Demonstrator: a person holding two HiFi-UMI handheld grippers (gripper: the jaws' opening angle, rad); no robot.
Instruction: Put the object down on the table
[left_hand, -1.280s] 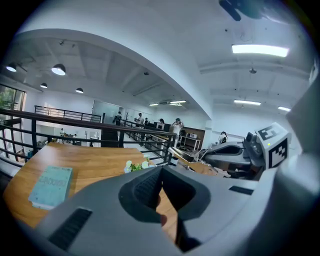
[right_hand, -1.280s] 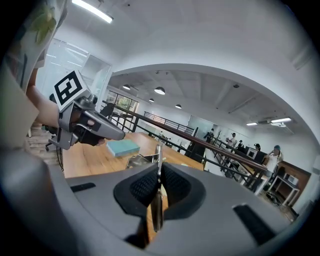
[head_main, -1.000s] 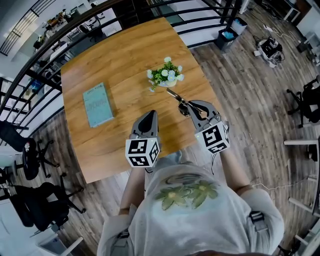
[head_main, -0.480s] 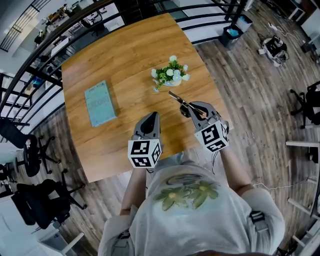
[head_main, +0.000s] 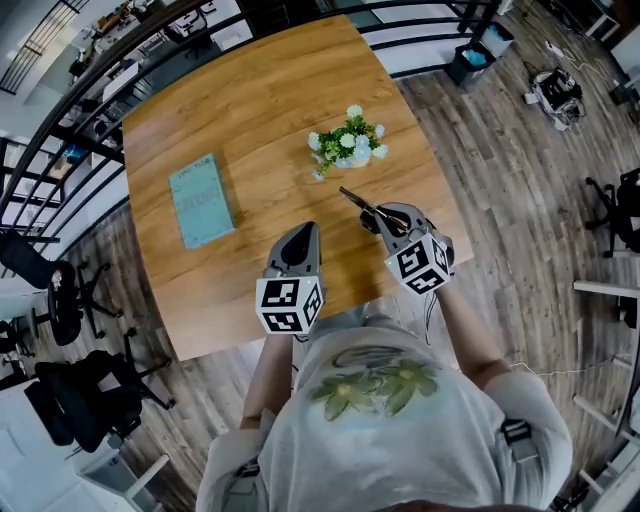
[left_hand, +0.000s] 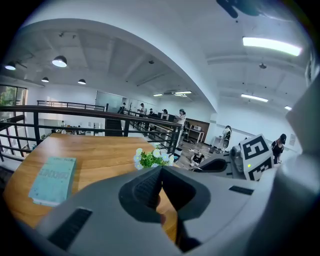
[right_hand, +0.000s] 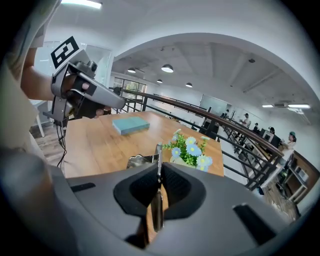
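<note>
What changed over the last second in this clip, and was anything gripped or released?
The right gripper, shut on the thin metal tool, drifted slightly toward the left gripper; nothing was taken or let go. The left gripper stayed shut and empty, and the teal book and small pot of white flowers kept their places on the wooden table.

Right gripper (right_hand: 159, 175) pinches a thin metal utensil (head_main: 356, 200); left gripper (left_hand: 160, 172) seemingly closed, empty.
</note>
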